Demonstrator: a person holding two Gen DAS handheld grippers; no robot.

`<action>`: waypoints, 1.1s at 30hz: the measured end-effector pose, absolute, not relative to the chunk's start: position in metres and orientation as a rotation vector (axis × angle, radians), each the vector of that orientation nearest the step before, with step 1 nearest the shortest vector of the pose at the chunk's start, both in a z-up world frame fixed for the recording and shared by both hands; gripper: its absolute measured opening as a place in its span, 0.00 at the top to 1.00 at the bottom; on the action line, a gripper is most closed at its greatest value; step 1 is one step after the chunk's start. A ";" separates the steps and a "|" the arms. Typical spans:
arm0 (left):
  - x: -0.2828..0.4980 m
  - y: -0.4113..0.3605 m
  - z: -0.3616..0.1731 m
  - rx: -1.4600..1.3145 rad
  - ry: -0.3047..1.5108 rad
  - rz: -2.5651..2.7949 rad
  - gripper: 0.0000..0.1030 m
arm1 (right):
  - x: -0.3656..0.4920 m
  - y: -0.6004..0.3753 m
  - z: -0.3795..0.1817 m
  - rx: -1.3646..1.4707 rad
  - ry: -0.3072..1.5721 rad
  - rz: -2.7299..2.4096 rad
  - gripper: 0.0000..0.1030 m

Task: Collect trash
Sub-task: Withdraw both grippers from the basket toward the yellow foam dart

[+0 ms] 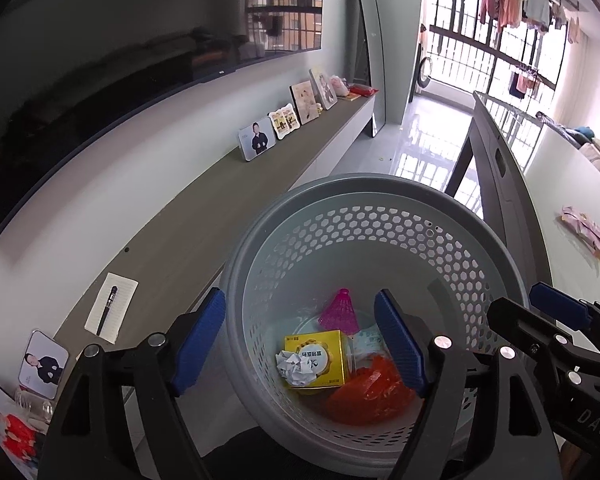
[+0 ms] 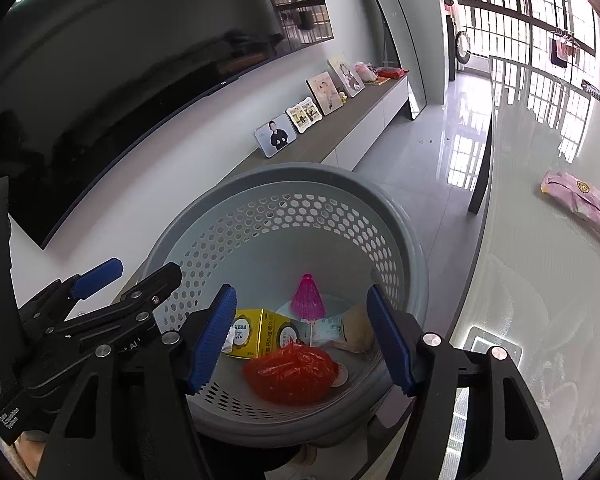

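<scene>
Left wrist view: the left gripper (image 1: 300,342) hangs spread and empty over the grey bin (image 1: 320,200), its jaws straddling the near rim. Inside lie a yellow box (image 1: 320,354), paper ball (image 1: 296,368), red bag (image 1: 370,396) and pink shuttlecock (image 1: 339,312).

Right wrist view: the right gripper (image 2: 302,338) is likewise spread, holding nothing above the bin (image 2: 300,172). At 3 o'clock, a pink wrapper (image 2: 584,204) lies on the table (image 2: 520,280), apparently uncollected, so the job looks mostly done.

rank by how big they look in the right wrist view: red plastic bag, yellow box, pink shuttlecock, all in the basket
1. red plastic bag, though it lies nearest the camera, which helps
2. yellow box, partly hidden behind a finger
3. pink shuttlecock, clearly smallest
</scene>
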State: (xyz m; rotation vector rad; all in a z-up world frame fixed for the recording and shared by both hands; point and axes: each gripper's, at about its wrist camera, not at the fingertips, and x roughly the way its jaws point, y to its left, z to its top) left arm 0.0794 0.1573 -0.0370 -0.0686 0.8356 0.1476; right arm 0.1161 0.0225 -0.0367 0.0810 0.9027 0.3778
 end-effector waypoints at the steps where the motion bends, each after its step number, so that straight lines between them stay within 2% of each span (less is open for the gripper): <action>1: 0.078 0.158 -0.036 -0.067 0.833 0.151 0.27 | 0.115 0.022 -0.036 0.080 0.900 0.378 0.37; 8: 0.072 0.162 -0.030 -0.069 0.820 0.172 0.24 | 0.106 0.019 -0.031 0.077 0.882 0.380 0.37; 13: 0.064 0.158 -0.024 -0.057 0.810 0.165 0.18 | 0.093 0.007 -0.023 0.089 0.859 0.366 0.37; 19: 0.058 0.140 -0.012 -0.048 0.788 0.132 0.17 | 0.074 -0.018 -0.011 0.109 0.826 0.325 0.37; 33: 0.065 0.063 0.008 -0.023 0.773 0.000 0.15 | 0.047 -0.143 0.004 0.126 0.797 0.067 0.37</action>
